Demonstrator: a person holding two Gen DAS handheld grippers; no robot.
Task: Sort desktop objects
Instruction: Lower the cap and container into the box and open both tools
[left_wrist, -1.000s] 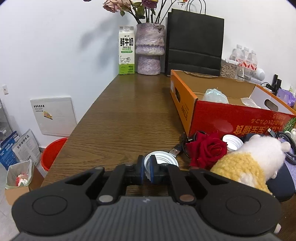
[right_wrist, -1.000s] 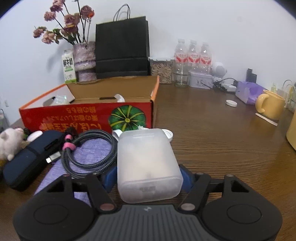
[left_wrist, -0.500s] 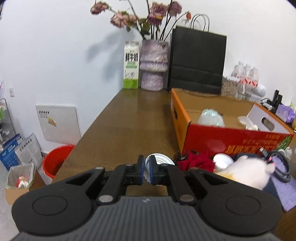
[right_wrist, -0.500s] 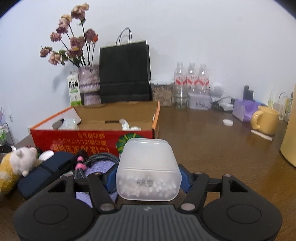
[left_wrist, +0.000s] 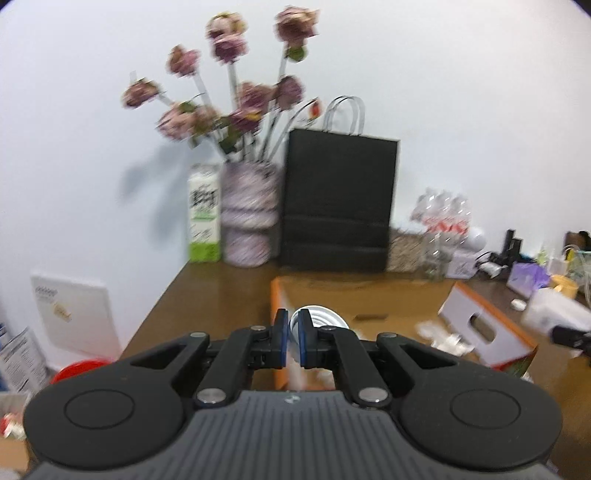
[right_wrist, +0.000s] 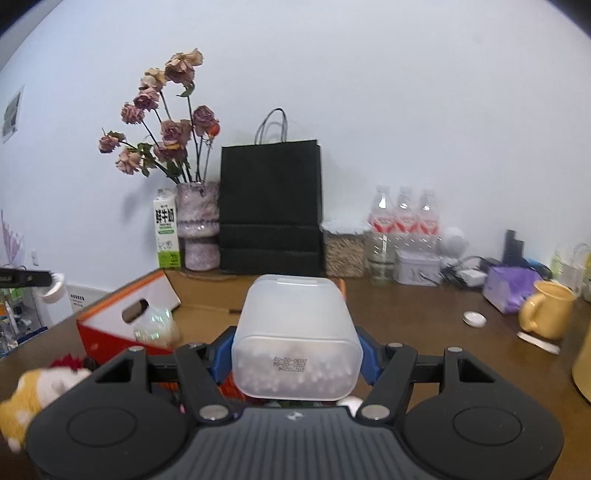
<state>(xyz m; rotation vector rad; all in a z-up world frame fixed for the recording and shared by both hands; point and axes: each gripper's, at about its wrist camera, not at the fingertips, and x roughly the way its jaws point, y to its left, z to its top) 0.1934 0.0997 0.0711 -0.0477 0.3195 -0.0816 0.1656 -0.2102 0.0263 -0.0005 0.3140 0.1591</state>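
Status: sorting is partly done. The cardboard box (left_wrist: 369, 299), mid-surface, already holds some wrapped items. The left gripper (left_wrist: 291, 341) has its fingers nearly closed, pinching the rim of a white cap (left_wrist: 319, 319) above the box's near edge. The right gripper (right_wrist: 295, 354) clamps a frosted plastic container (right_wrist: 295, 332) between spread fingers, also raised. Still to sort, by judgement: the plush toy (right_wrist: 33, 391) and the red flower (right_wrist: 68, 362) at the near edge.

Only the right view shows those, plus the yellow mug (right_wrist: 546, 314) near the right edge. Only the left view shows the red bucket (left_wrist: 77, 369) beside the surface.

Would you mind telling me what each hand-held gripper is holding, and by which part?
The left hand-held gripper pinches a white lid by its rim. The right hand-held gripper clamps a frosted plastic box by its two sides.
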